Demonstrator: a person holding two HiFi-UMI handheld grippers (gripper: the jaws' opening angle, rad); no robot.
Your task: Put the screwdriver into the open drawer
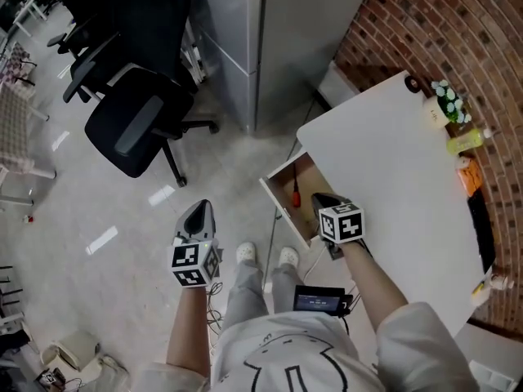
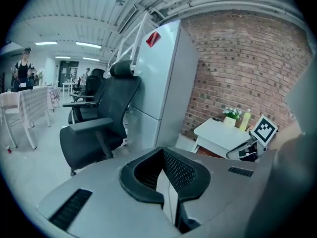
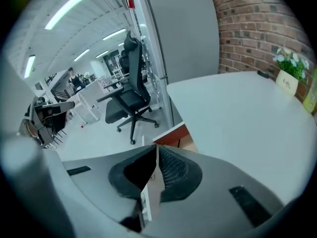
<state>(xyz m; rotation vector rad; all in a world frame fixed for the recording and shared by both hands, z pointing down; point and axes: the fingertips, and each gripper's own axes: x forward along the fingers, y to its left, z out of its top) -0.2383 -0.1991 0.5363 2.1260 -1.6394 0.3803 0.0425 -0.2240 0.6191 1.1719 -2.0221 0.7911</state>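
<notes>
Now the screwdriver (image 1: 296, 194) lies in the drawer (image 1: 279, 207); flowerpot (image 3: 287, 82) label illegible.

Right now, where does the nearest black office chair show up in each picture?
Head view: black office chair upper left, on the floor.
Left gripper view: left of centre, beside the grey cabinet.
Right gripper view: small, centre-left.
Shared landmark: brick wall, in all three.

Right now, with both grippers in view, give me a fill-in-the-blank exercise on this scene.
1. The screwdriver lies in the open ___.
2. The right gripper has its jaws ___, with nothing between them.
3. The left gripper hangs over the ___.
Missing words: drawer; shut; floor.
</notes>
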